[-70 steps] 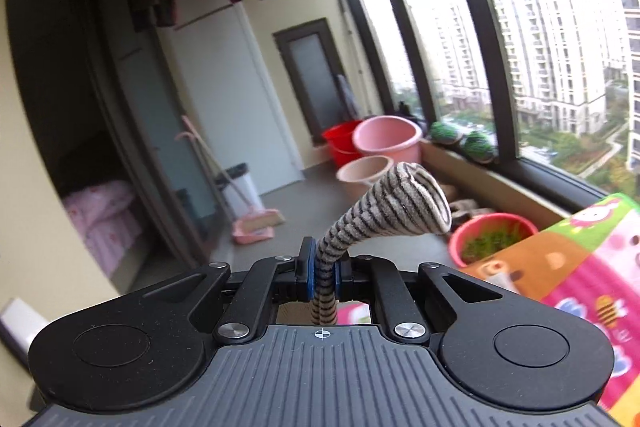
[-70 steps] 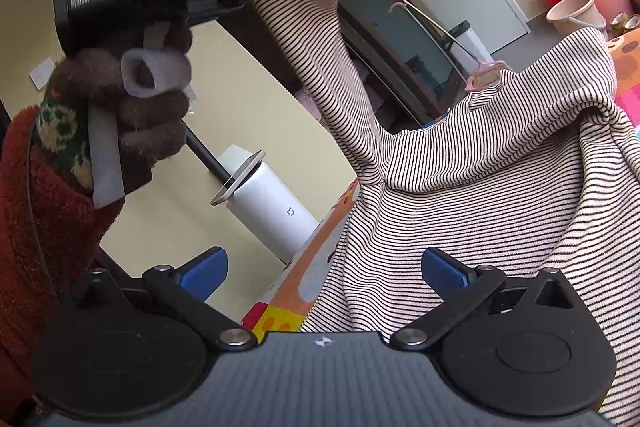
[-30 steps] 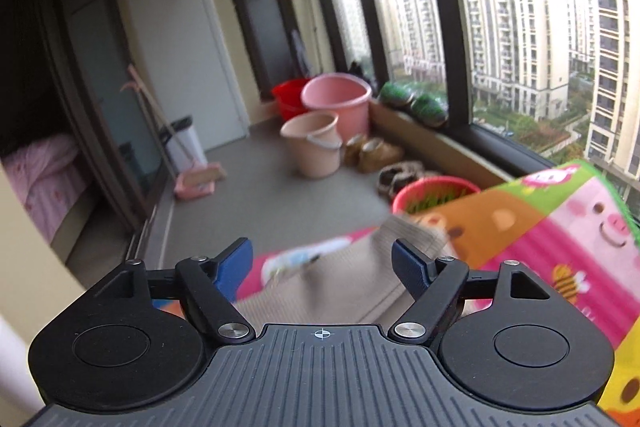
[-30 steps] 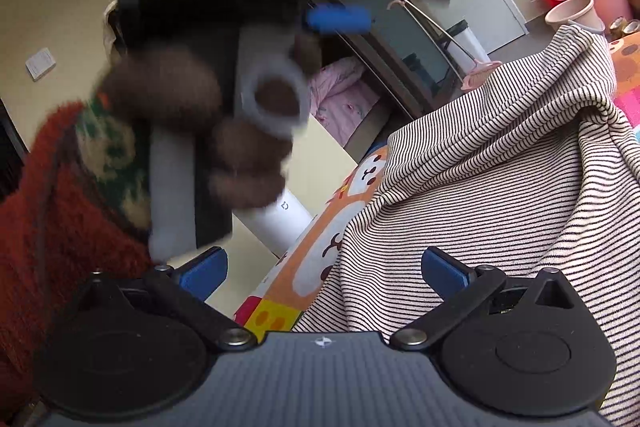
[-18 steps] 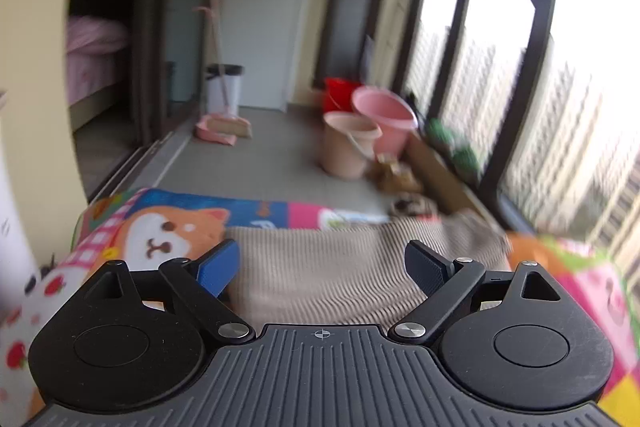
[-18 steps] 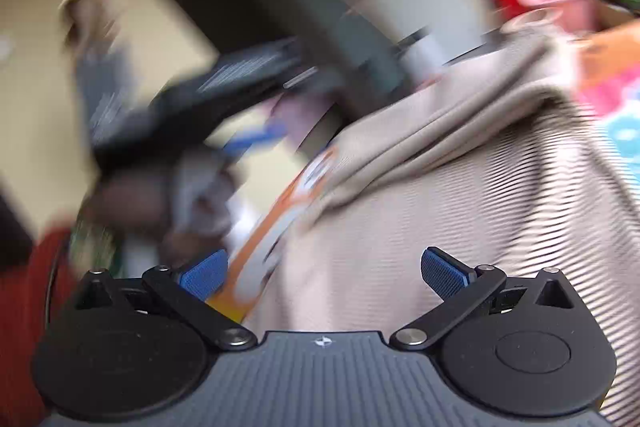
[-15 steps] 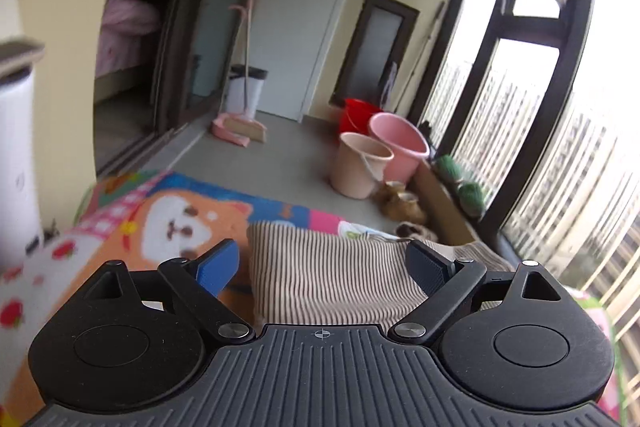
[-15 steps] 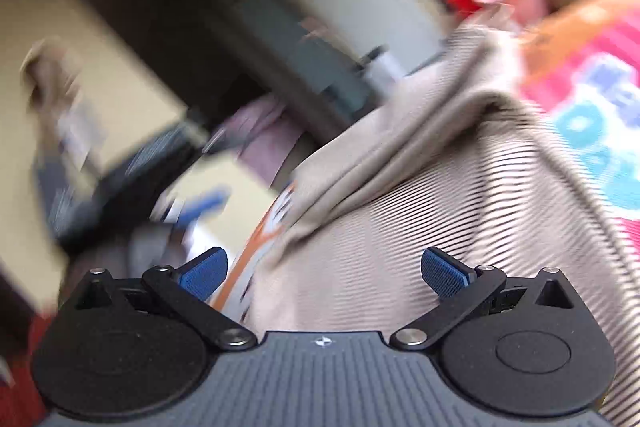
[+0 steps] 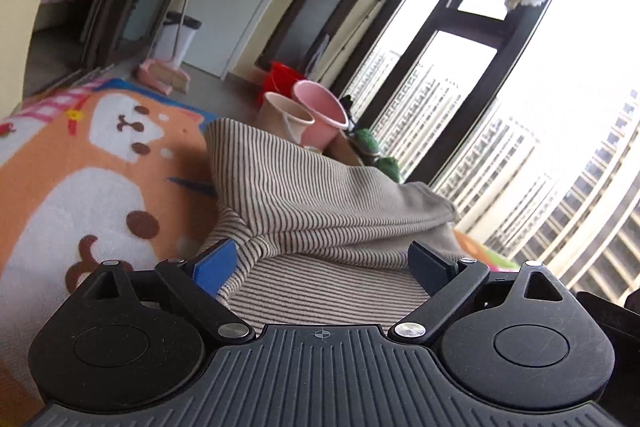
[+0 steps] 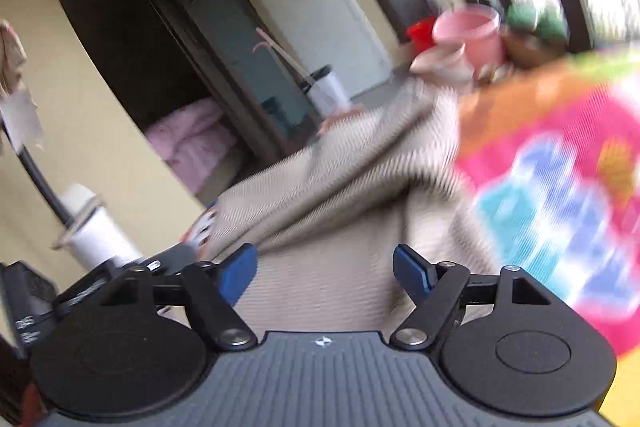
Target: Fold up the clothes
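Both grippers sit low over the striped top, and I read neither as gripping. My left gripper (image 9: 320, 263) has its jaws spread wide, having just been opening a little further; striped cloth lies between and under the blue pads (image 9: 212, 263), but the pads do not press on it. My right gripper (image 10: 324, 267) has jaws that have just been closing, yet a clear gap remains on each side, with the cloth lying between the tips and not pinched. From the left wrist I see the striped top (image 9: 312, 195) spread on the play mat (image 9: 88, 179), a sleeve folded across the body toward the left, its cuff end resting near the mat's cartoon dog. From the right wrist the top (image 10: 340, 179) is blurred, running away from the gripper toward the mat's (image 10: 560, 187) far edge. Beyond the mat stand a pink bucket (image 9: 320, 111) and a beige bucket (image 9: 282, 117) just beside each other, a red one (image 9: 280, 75) behind them, and tall windows (image 9: 520, 107) on the right.
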